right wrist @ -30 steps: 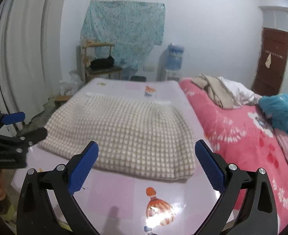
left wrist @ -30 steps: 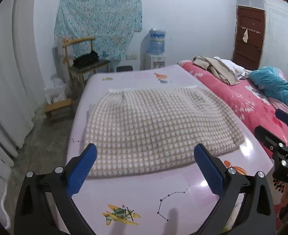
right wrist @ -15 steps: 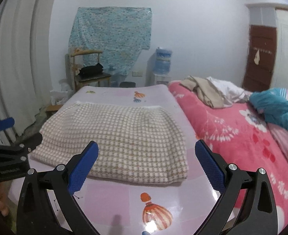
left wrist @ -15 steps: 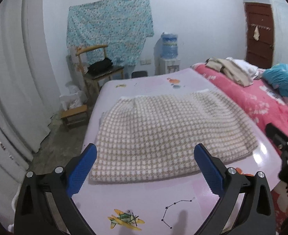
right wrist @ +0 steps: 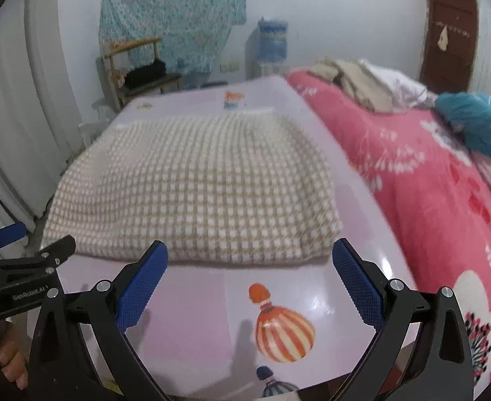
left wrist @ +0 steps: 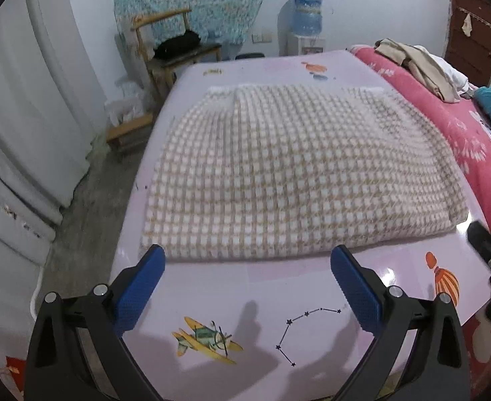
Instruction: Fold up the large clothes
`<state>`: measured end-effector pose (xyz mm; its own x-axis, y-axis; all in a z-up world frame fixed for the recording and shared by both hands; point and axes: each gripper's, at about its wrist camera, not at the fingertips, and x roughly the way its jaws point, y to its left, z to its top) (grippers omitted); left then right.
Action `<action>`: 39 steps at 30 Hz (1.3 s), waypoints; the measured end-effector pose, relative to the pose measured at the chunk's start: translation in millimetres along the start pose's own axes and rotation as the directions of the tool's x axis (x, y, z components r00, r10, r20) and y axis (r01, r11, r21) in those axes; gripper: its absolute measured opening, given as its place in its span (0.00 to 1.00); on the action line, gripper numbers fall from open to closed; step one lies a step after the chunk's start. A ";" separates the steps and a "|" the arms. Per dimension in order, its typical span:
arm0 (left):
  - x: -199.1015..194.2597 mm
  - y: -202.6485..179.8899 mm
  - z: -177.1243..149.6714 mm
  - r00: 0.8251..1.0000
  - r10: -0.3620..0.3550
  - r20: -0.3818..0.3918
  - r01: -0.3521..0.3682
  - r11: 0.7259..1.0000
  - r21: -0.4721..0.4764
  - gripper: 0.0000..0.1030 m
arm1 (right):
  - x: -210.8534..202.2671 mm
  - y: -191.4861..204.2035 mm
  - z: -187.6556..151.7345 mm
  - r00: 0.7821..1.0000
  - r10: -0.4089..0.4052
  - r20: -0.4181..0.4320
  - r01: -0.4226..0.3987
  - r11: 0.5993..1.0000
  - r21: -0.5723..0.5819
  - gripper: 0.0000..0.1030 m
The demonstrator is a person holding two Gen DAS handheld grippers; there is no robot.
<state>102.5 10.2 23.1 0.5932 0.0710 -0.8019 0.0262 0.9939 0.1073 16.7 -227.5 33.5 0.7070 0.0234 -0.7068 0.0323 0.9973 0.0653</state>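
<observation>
Right wrist: garment (right wrist: 195, 187) blurred.

The right gripper (left wrist: 489, 254) was cut off by the left wrist view's right edge. The checked garment (right wrist: 195, 180) was motion-blurred in the right wrist view, its far edge indistinct.

White lettering reading "GanRobot.AI" stands on the black body of the left gripper (right wrist: 36, 244), seen at the left edge of the right wrist view. No other text is legible anywhere.
</observation>
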 end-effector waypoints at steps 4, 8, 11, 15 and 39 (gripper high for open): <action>10.1 3.4 -0.7 0.999 -0.014 -0.048 0.013 1.000 -0.026 0.95 | 11.8 2.3 -2.8 0.998 0.014 -0.065 -0.013 1.000 0.016 0.92; 18.6 6.3 1.3 0.996 -0.016 -0.083 0.013 0.999 -0.043 0.95 | 15.3 5.7 -3.1 0.996 0.018 -0.087 -0.017 1.000 0.012 0.92; 20.6 6.1 1.9 0.996 -0.016 -0.087 0.013 0.999 -0.039 0.95 | 19.0 6.8 -3.6 0.994 0.026 -0.108 -0.024 1.000 0.016 0.92; 23.3 6.5 2.4 0.995 -0.022 -0.096 0.018 0.999 -0.039 0.95 | 22.4 11.5 -5.3 0.991 0.037 -0.129 -0.037 0.999 0.005 0.92; 20.2 7.6 3.3 0.995 -0.042 -0.089 0.038 0.998 -0.047 0.95 | 14.4 17.1 -1.7 0.994 0.019 -0.111 -0.023 0.999 -0.043 0.92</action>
<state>117.3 18.9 9.7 0.5177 0.0365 -0.8548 0.0104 0.9987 0.0490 26.2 -210.0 23.2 0.6246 0.0495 -0.7794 -0.0144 0.9986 0.0519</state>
